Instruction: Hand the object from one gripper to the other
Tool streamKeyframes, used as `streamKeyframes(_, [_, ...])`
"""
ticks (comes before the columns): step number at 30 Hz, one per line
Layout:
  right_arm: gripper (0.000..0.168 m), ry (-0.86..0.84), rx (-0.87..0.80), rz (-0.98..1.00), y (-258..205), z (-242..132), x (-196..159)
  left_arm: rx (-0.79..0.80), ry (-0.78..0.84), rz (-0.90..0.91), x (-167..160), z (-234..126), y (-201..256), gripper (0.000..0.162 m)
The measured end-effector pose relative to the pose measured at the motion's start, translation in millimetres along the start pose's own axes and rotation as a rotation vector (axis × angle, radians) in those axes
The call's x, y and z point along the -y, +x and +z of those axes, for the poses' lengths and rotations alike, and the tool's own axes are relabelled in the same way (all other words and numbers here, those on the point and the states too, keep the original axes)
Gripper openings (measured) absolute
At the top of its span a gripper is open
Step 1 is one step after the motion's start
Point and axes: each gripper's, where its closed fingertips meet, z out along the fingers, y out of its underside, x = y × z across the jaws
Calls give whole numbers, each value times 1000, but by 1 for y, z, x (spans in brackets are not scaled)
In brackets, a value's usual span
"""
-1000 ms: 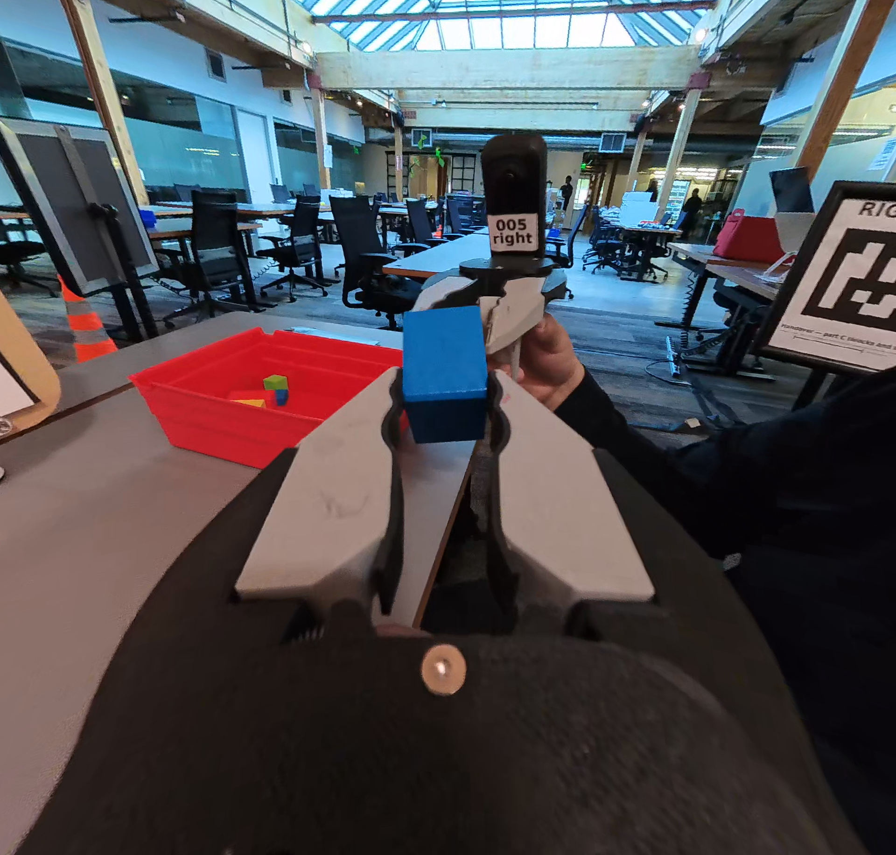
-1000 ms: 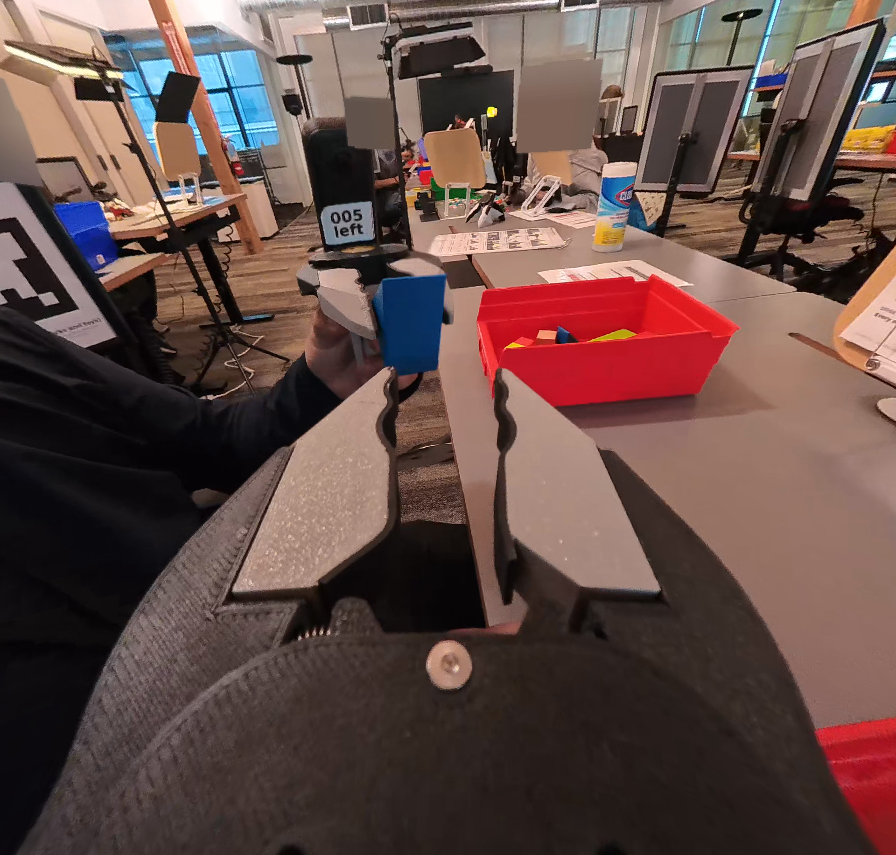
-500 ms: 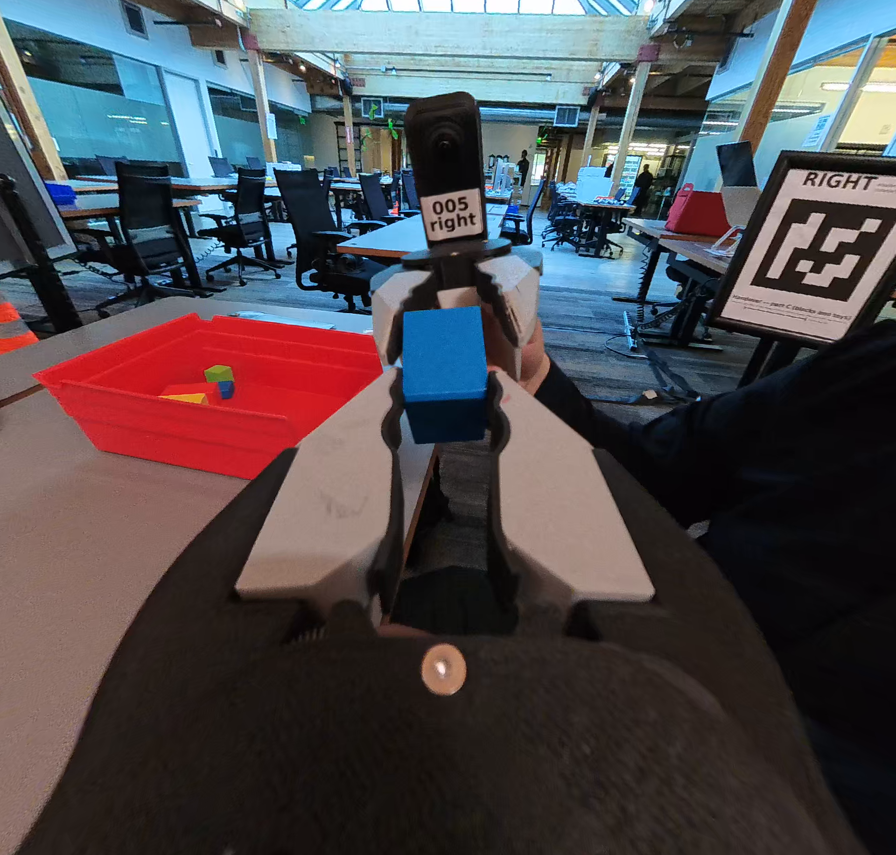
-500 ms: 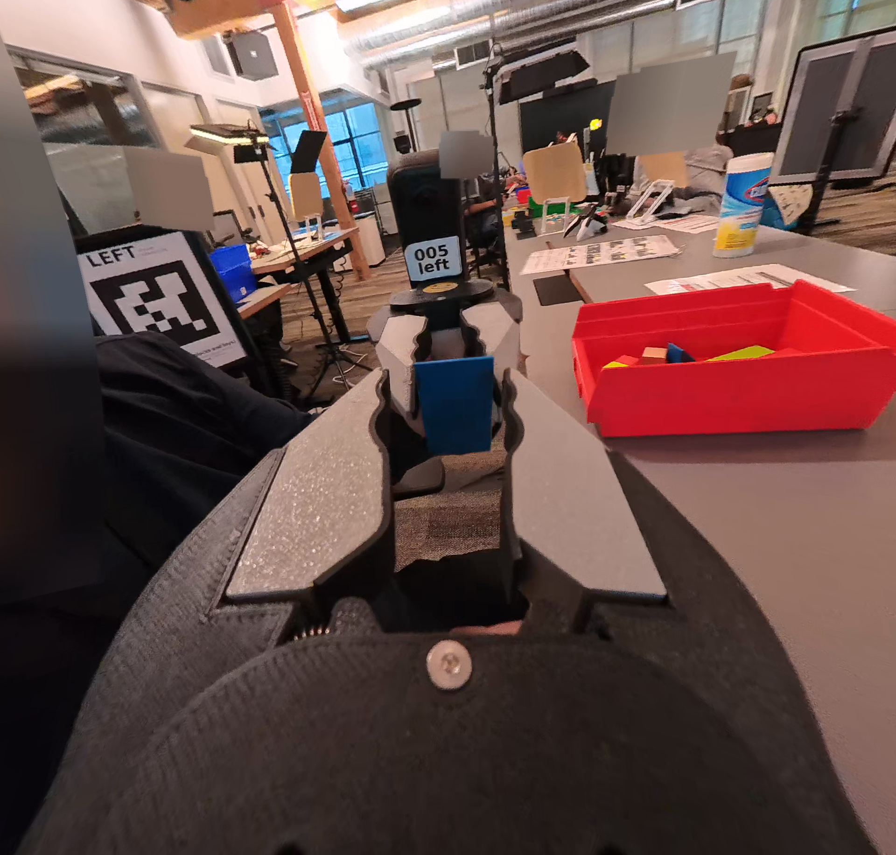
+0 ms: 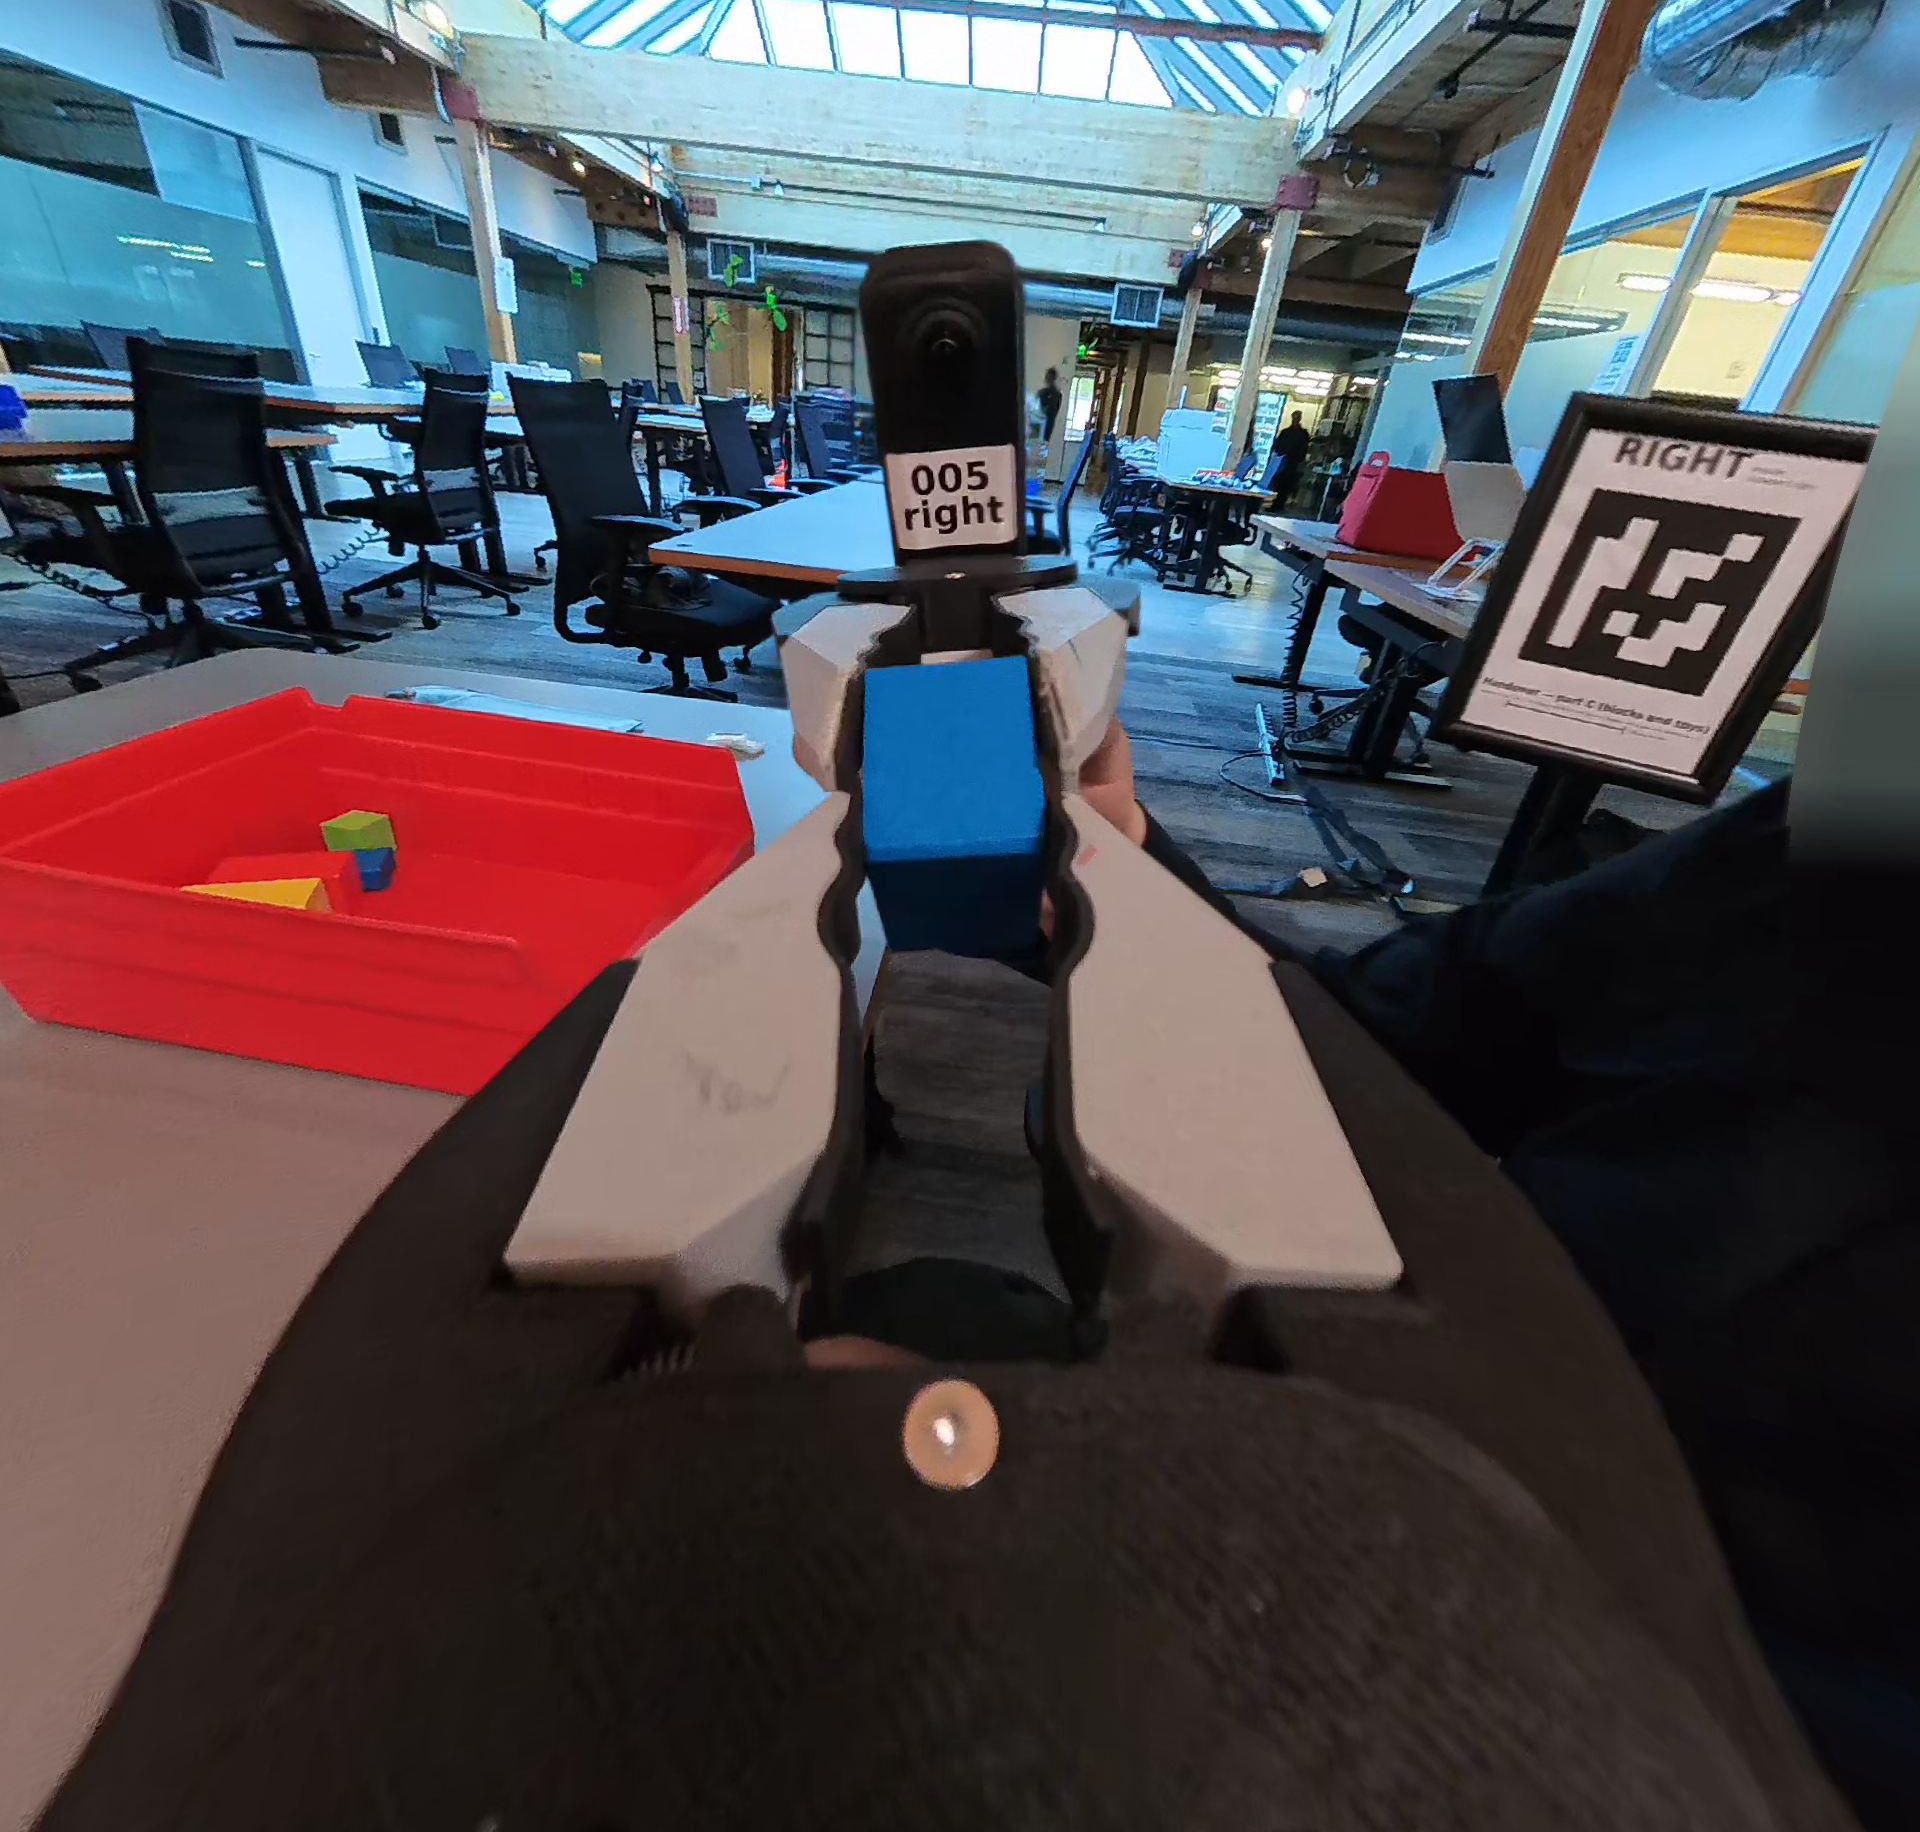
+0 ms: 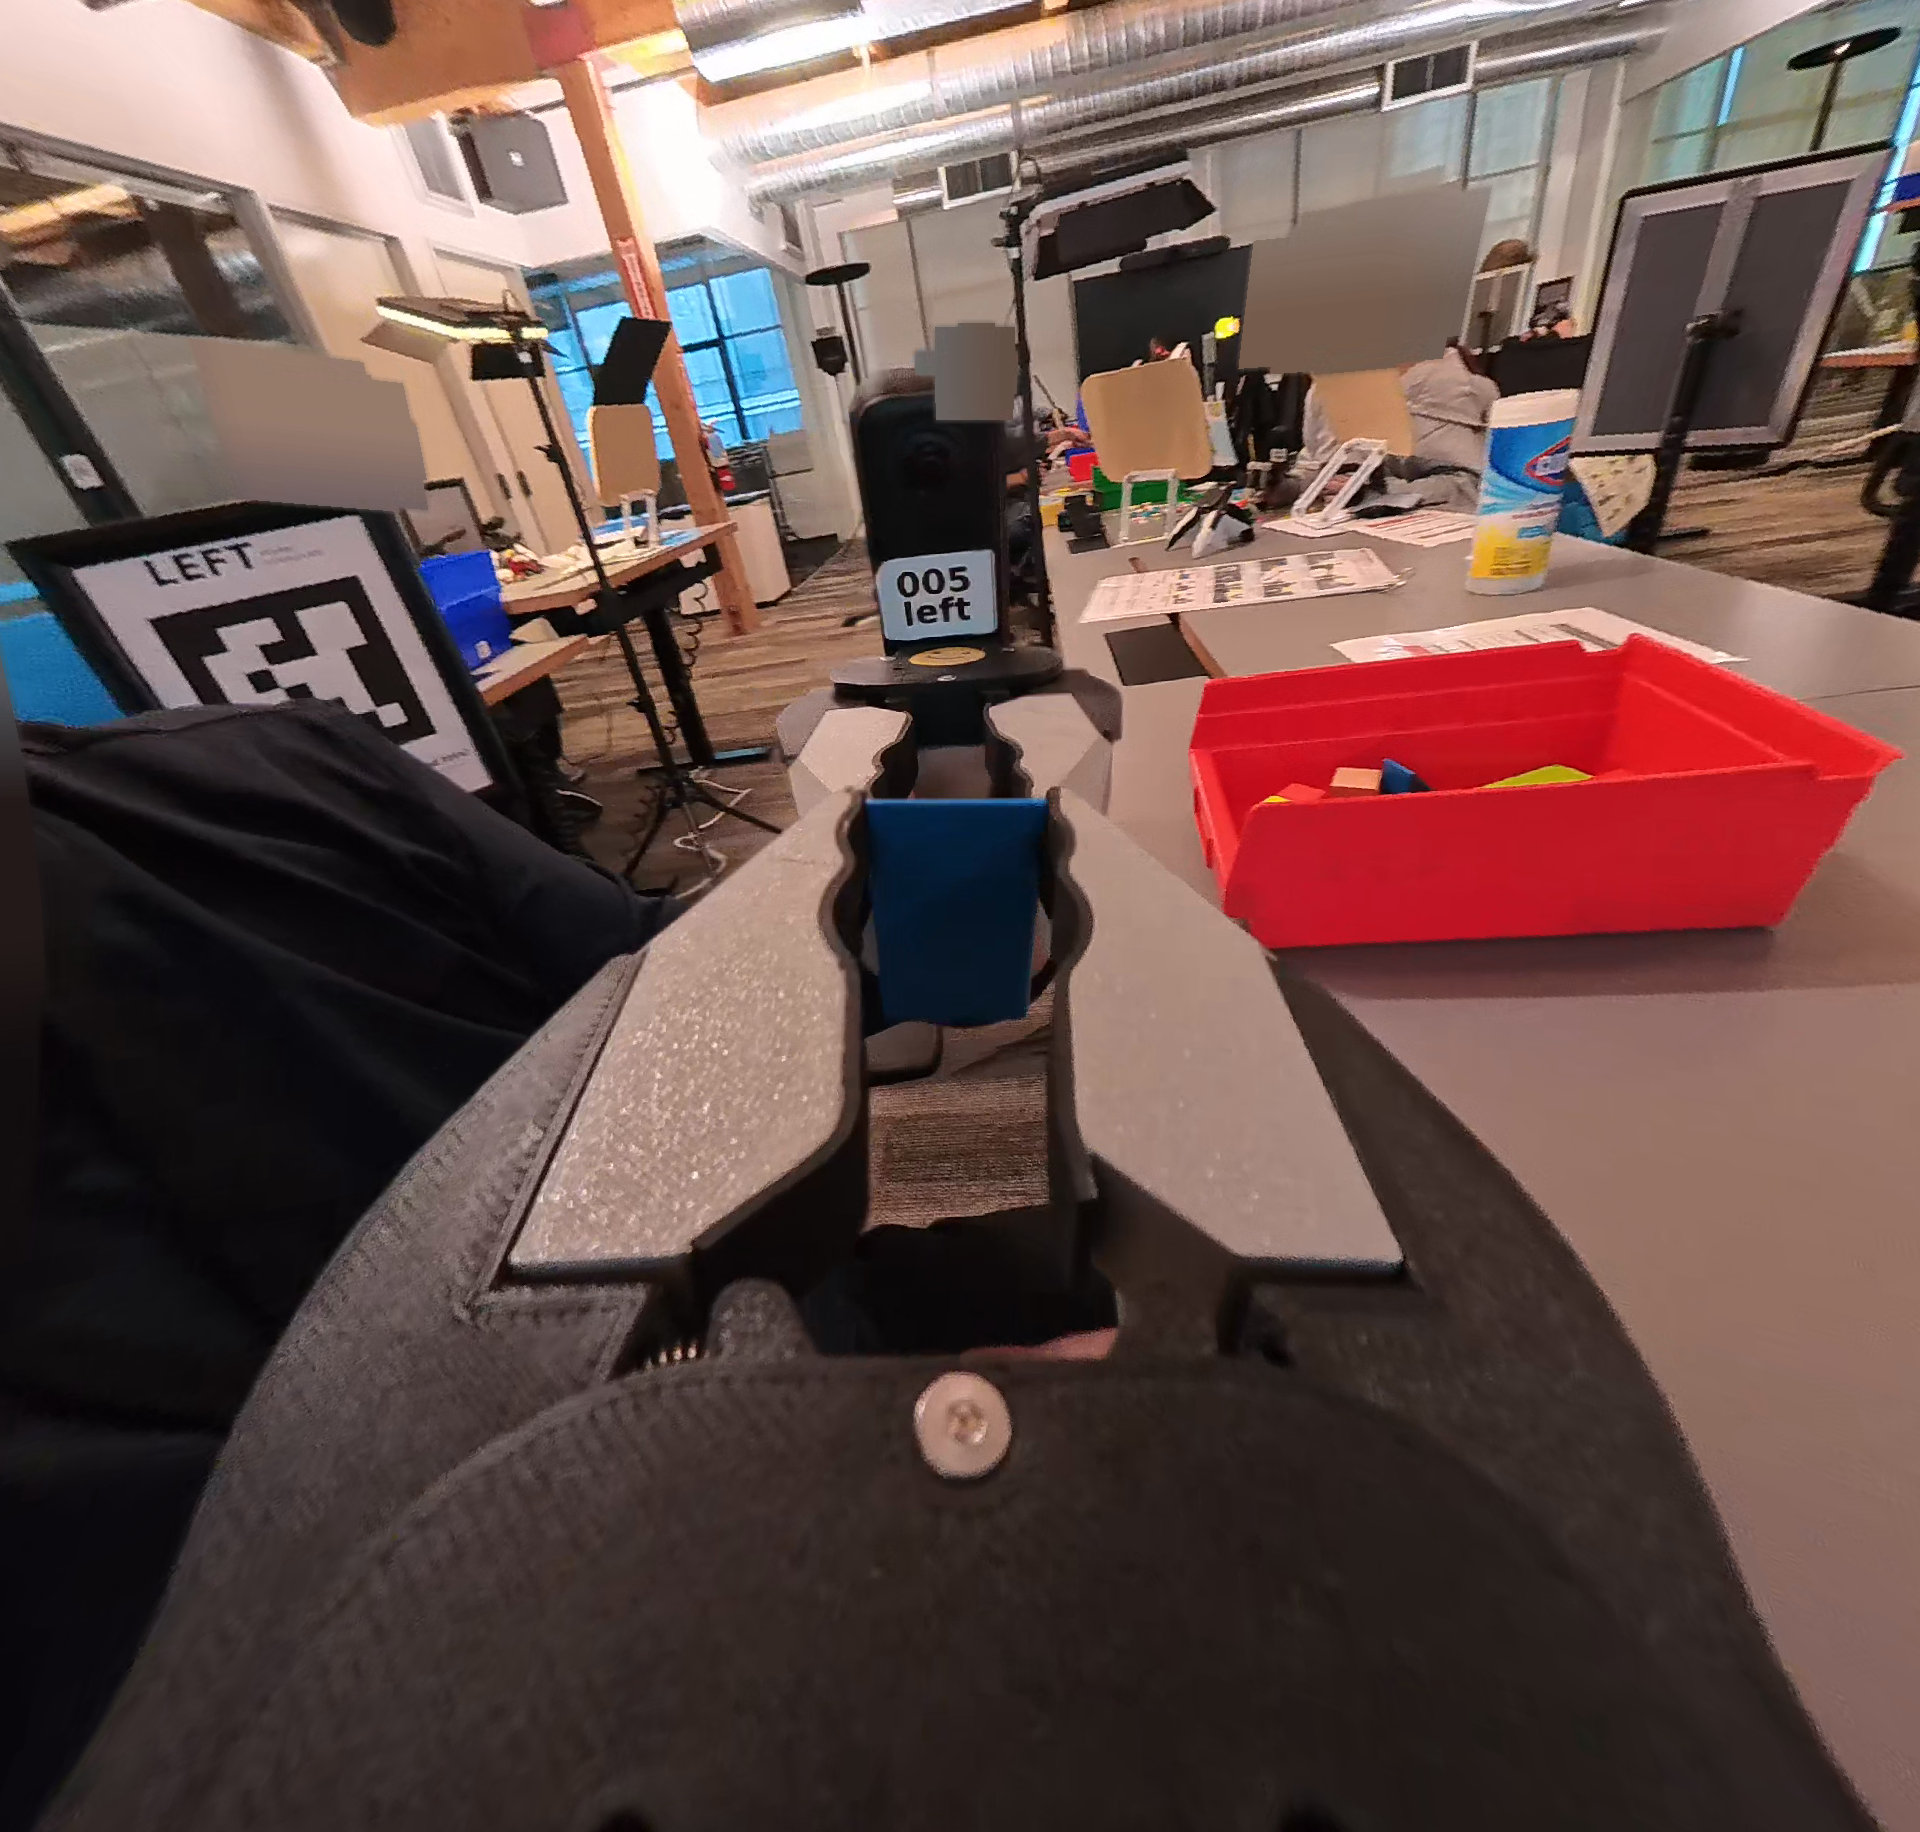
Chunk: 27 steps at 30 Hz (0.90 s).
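Gripping the blue block [image 5: 951, 795] from opposite ends, the left gripper [image 5: 951, 847] and right gripper [image 6: 954, 852] both have fingers closed against it in mid-air, off the surface [image 6: 1558, 1107] edge. Before the left opens, the right's hold should be firm. Red bin [image 5: 343, 909] sits at 9 o'clock.

A solid blue block [image 5: 951, 795], matte, upright and off the table, sits squarely between both sets of grey fingers at twelve o'clock
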Motion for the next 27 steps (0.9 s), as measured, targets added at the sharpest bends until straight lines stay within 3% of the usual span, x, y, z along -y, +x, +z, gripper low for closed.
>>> streamKeyframes(14, [31,-49,-126,-11,16,-7,-8,-86,-53,-142,-22,9,-12,32])
streamKeyframes(22, [31,-74,-63,-16,18,11,-11,-17,-54,-131,-23,-9,-16,32])
streamKeyframes(27, [31,-129,-27,2,22,19,-22,21,-146,-151,-36,-16,-19,31])
